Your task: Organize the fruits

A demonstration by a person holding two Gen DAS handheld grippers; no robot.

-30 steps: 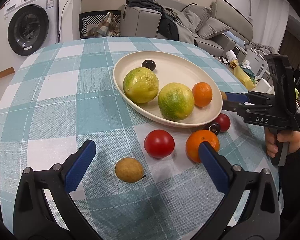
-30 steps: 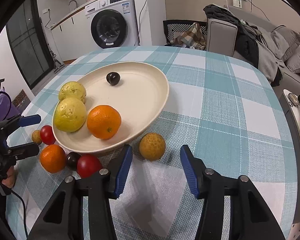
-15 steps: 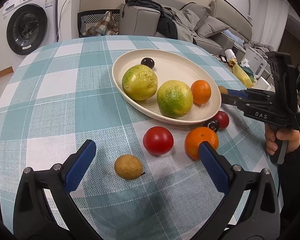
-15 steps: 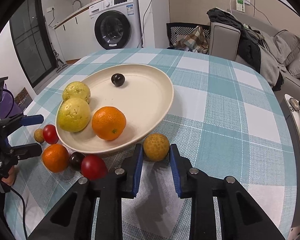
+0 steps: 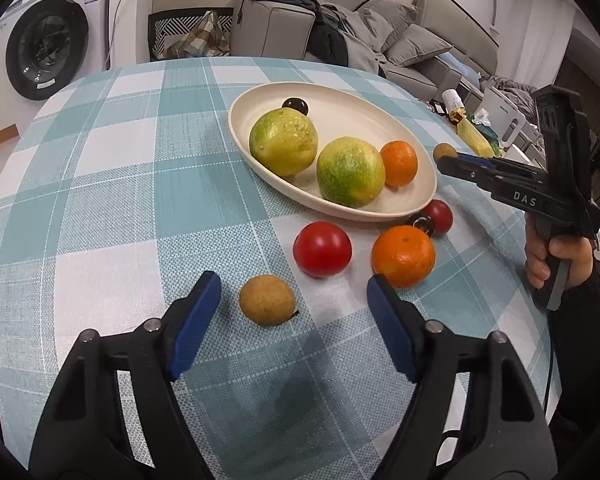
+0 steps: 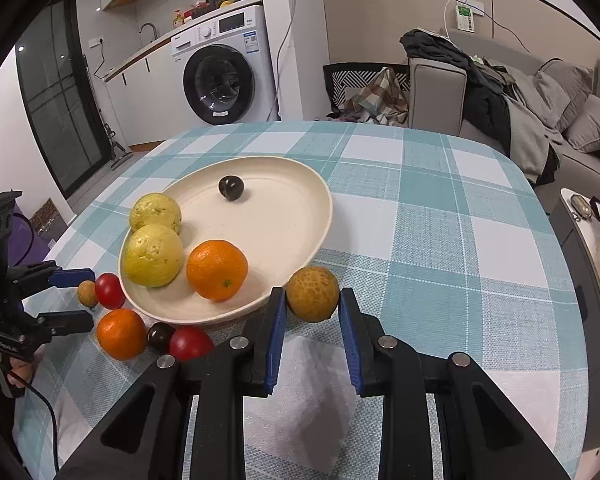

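A cream plate [image 6: 300, 200] [image 5: 340, 104] holds two yellow-green fruits [image 6: 153, 255], an orange [image 6: 217, 269] and a dark plum [image 6: 231, 187]. My right gripper [image 6: 313, 300] is shut on a rough tan fruit [image 6: 313, 293] beside the plate's rim; it also shows in the left wrist view [image 5: 444, 151]. My left gripper [image 5: 292, 300] is open around a small tan round fruit [image 5: 266, 299] on the cloth. A red tomato [image 5: 322, 249], an orange [image 5: 403, 256], a dark plum [image 5: 421, 223] and a second tomato [image 5: 439, 216] lie by the plate.
The round table has a teal and white checked cloth [image 5: 112, 184]. A washing machine [image 6: 220, 76], a chair with clothes [image 6: 364, 88] and a grey sofa [image 6: 548, 120] stand beyond it. A side table with clutter [image 5: 472, 132] is at the right.
My right gripper closed on the rough tan fruit and lifted slightly. My left gripper moved forward toward the small tan fruit, which now sits between its fingers.
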